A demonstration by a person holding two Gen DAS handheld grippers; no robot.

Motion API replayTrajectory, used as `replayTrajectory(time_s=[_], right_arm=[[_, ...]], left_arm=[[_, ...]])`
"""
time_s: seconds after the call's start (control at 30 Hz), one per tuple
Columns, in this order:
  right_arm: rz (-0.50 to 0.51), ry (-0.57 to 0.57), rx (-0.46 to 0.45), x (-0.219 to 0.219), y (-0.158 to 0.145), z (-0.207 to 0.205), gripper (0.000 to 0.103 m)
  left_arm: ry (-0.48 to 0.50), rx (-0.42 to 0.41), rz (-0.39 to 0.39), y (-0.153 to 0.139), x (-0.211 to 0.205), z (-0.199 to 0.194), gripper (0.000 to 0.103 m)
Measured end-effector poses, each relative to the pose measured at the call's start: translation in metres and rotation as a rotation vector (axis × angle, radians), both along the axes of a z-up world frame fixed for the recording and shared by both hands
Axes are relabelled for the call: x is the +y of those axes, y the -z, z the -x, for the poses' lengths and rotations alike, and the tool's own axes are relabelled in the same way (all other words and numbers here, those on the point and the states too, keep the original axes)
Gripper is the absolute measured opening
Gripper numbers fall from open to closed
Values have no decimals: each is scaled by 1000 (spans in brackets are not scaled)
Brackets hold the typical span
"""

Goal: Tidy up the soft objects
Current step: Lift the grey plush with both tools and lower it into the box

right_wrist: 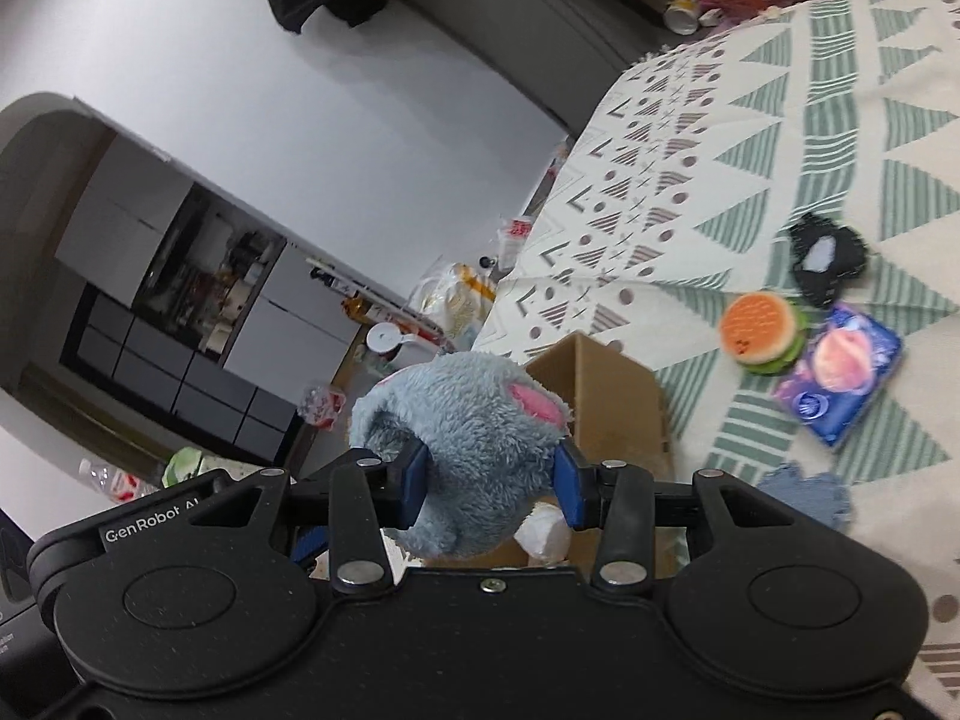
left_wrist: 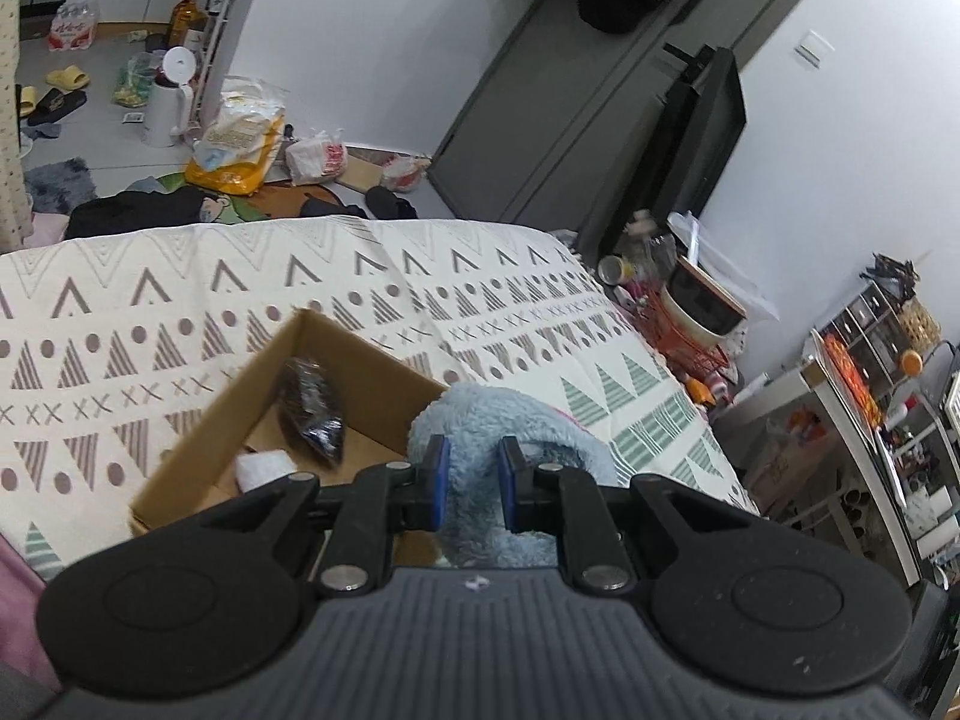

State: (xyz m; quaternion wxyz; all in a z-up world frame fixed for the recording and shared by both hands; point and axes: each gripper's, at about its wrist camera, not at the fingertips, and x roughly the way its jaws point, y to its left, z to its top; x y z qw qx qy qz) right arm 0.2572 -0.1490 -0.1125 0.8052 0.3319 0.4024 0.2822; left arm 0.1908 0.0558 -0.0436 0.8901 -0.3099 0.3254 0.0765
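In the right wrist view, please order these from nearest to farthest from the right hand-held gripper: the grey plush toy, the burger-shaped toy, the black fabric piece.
1. Grey plush toy with pink ear: clamped in the right hand-held gripper.
2. Orange and green burger-shaped toy: to the right, on the patterned bed cover.
3. Black fabric piece with pale centre: right, beyond the burger.

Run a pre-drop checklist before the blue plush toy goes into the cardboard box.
1. Left hand-held gripper grips the blue plush toy: ok, pads pressed into the fur.
2. Right hand-held gripper grips the toy: ok, fur bulges between the pads.
3. Cardboard box open: ok.
4. Free space in the box: ok, only a dark packet and a white item lie inside.
5. Toy fully above the opening: cannot tell.
6. Burger toy and blue pack outside the box: ok, on the bedspread.
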Motion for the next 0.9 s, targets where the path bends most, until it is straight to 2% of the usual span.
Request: replayTrajectory(time_s=[0.27, 0.6, 0.73, 0.9], right_arm=[[67, -26, -7, 25, 6, 2, 42], [169, -31, -36, 43, 8, -7, 43], [204, -48, -16, 51, 16, -15, 50], [177, -34, -13, 49, 17, -20, 62]], left_arm=[[-11, 21, 70, 20, 33, 3, 16], [-3, 44, 149, 47, 49, -10, 16], [-8, 76, 164, 58, 54, -17, 16], [-16, 144, 175, 77, 64, -25, 17]])
